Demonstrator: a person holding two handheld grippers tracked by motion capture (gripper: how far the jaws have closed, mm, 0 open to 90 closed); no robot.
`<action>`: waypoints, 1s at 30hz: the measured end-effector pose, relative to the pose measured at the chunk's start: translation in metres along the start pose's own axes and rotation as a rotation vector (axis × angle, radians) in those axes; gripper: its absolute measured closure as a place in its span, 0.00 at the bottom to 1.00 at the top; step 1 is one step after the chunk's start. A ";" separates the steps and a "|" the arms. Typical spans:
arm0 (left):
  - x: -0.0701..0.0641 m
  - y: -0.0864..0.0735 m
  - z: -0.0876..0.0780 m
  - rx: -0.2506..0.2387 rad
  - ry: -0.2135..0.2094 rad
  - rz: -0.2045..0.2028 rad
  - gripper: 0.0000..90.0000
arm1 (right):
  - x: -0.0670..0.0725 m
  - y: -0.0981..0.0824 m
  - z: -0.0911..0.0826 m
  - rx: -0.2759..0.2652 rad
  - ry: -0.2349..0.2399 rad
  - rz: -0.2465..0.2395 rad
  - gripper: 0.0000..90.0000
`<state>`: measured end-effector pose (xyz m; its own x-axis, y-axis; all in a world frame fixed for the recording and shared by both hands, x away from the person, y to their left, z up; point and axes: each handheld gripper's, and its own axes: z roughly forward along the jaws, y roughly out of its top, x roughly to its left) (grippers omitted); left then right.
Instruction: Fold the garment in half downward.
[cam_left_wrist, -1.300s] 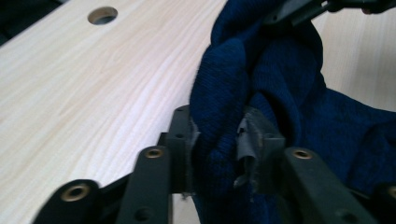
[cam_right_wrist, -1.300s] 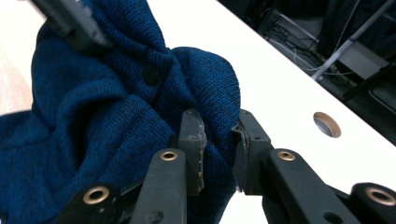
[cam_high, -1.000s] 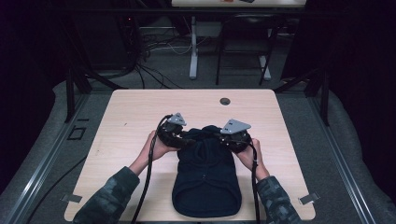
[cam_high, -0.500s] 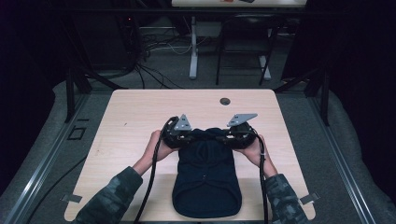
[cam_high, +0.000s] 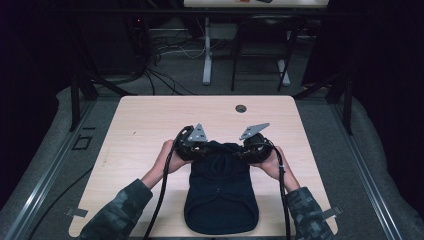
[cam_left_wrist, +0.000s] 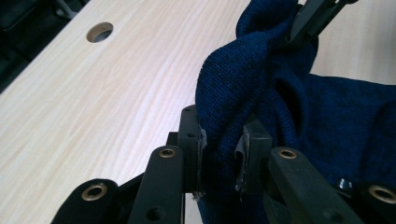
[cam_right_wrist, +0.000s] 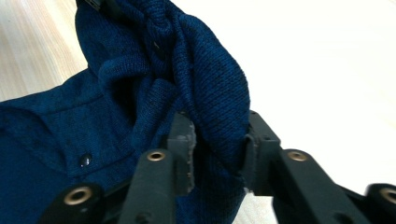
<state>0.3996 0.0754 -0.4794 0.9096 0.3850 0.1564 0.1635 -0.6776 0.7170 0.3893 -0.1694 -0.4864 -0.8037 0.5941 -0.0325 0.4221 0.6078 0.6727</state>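
Bare wooden table (cam_high: 140, 135), just a round cable hole (cam_high: 241, 108) at the far edge, nothing blocking. Compared with half a second back: hands barely shifted, far edge of the dark blue knit garment (cam_high: 220, 192) pulled a bit wider. Left gripper (cam_high: 196, 148) clamped on a bunched fold at the far-left corner. Right gripper (cam_high: 248, 150) just been closing, pinching the far-right corner.
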 end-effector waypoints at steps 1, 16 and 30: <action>0.000 -0.001 -0.001 0.003 -0.015 -0.005 0.82 | 0.003 -0.001 0.000 -0.002 -0.018 -0.013 0.80; -0.012 -0.011 -0.004 0.027 -0.110 -0.048 0.68 | 0.031 -0.017 -0.003 -0.097 -0.134 -0.078 0.81; -0.040 -0.023 -0.009 0.001 -0.069 -0.006 0.72 | 0.048 -0.036 -0.011 -0.077 -0.114 -0.080 0.73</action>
<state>0.3557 0.0811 -0.4961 0.9329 0.3445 0.1047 0.1692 -0.6762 0.7170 0.3306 -0.1687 -0.5042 -0.7785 0.6045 -0.1689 0.3221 0.6157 0.7191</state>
